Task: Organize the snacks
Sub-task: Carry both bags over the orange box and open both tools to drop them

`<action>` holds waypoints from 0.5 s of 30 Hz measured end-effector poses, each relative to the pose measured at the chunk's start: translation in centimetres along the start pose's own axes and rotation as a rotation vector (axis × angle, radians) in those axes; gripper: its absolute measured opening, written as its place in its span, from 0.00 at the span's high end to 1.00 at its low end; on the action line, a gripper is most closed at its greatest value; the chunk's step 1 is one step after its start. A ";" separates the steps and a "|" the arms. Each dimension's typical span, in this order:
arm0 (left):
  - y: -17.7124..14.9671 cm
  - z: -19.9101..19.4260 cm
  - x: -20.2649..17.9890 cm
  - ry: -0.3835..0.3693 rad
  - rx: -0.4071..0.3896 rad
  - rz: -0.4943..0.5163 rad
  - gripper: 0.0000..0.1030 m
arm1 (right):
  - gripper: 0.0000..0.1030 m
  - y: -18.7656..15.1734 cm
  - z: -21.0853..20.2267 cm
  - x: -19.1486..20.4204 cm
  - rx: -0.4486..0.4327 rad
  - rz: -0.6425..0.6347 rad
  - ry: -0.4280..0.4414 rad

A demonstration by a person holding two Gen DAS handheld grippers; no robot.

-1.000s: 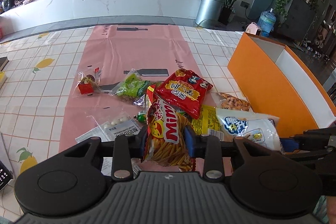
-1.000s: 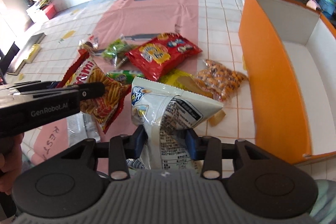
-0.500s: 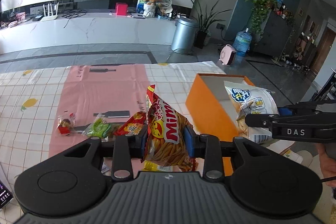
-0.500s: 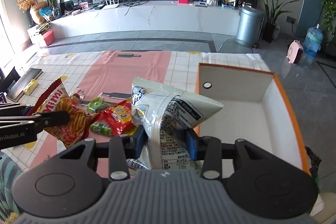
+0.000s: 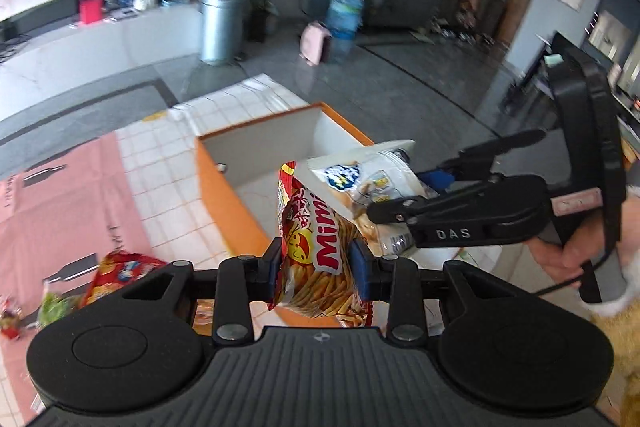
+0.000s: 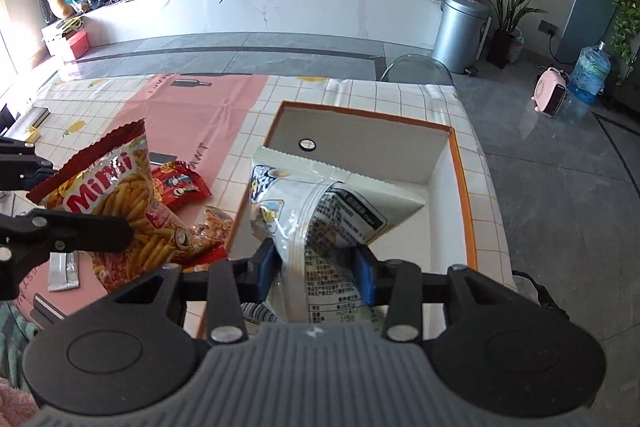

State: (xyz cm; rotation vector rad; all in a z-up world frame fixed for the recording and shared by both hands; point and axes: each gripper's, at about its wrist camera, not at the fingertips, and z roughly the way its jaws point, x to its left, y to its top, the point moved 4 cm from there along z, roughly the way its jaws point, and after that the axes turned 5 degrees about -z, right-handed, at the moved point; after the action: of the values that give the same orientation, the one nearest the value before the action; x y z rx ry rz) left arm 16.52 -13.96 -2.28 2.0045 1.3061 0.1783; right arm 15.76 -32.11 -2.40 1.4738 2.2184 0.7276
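Note:
My left gripper (image 5: pixel 318 265) is shut on a red Mimi snack bag (image 5: pixel 316 247), held in the air at the near left edge of the orange box (image 5: pixel 224 195). My right gripper (image 6: pixel 316 269) is shut on a white snack bag (image 6: pixel 320 211), which hangs over the box's white inside (image 6: pixel 440 227). In the right wrist view the Mimi bag (image 6: pixel 116 203) hangs left of the box, over the table. In the left wrist view the white bag (image 5: pixel 368 187) and the right gripper (image 5: pixel 404 195) are just beyond the Mimi bag, above the box.
Still on the pink mat (image 6: pixel 192 123) lie a red snack bag (image 6: pixel 180 187), a clear bag of nuts (image 6: pixel 216 223), a green bag (image 5: pixel 56 307) and a small white packet (image 6: pixel 64 273). A hand (image 5: pixel 568 251) holds the right gripper. A bin (image 6: pixel 460 31) stands on the floor beyond.
Both grippers rose from the snack pile and swung right, carrying their bags. The white bag now hangs over the box, and the Mimi bag has reached the box's left edge.

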 end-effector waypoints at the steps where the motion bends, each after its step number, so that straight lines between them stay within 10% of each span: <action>1: 0.3 0.9 -0.2 -0.011 0.023 0.017 0.63 | 0.62 -0.2 0.7 -0.7 0.017 -0.002 0.002; 15: 0.7 13.1 -2.6 0.029 0.428 0.310 0.63 | 0.62 -2.8 8.5 -3.2 0.246 -0.102 0.146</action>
State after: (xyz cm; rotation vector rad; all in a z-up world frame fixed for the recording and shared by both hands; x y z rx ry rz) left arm 22.01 -22.81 -10.72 2.5746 1.1100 0.0746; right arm 19.78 -34.14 -10.72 1.4436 2.5513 0.5617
